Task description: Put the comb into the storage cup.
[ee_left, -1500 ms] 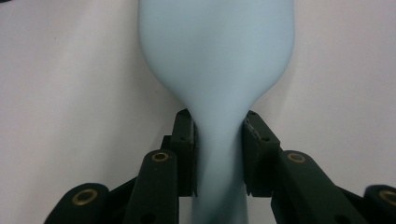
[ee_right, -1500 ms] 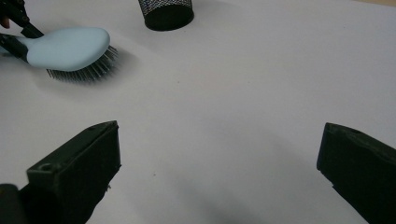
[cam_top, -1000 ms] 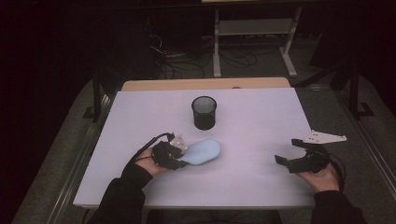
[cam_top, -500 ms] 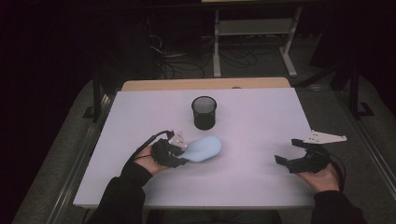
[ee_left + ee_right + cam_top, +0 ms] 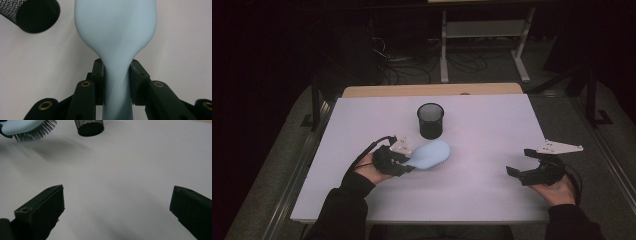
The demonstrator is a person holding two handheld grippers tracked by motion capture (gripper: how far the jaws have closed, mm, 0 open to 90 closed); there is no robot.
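A pale blue hairbrush [image 5: 431, 153] is held just above the white table [image 5: 482, 125], its head pointing right toward the middle. My left gripper [image 5: 408, 164] is shut on its handle; in the left gripper view both pads clamp the narrow neck of the hairbrush [image 5: 116, 50]. The hairbrush [image 5: 27, 127] shows dark bristles facing down in the right gripper view. A black mesh cup [image 5: 430, 120] stands upright behind the brush. My right gripper [image 5: 522, 162] rests at the table's right front, jaws wide open with nothing between them.
The mesh cup [image 5: 32, 15] [image 5: 89, 127] is the one obstacle near the brush. A wooden board [image 5: 432, 90] lies along the table's far edge. Beyond it stand a metal shelf frame [image 5: 482, 35] and floor cables.
The left hand has shifted the brush very slightly; its head looks a touch higher. The right gripper has stayed still.
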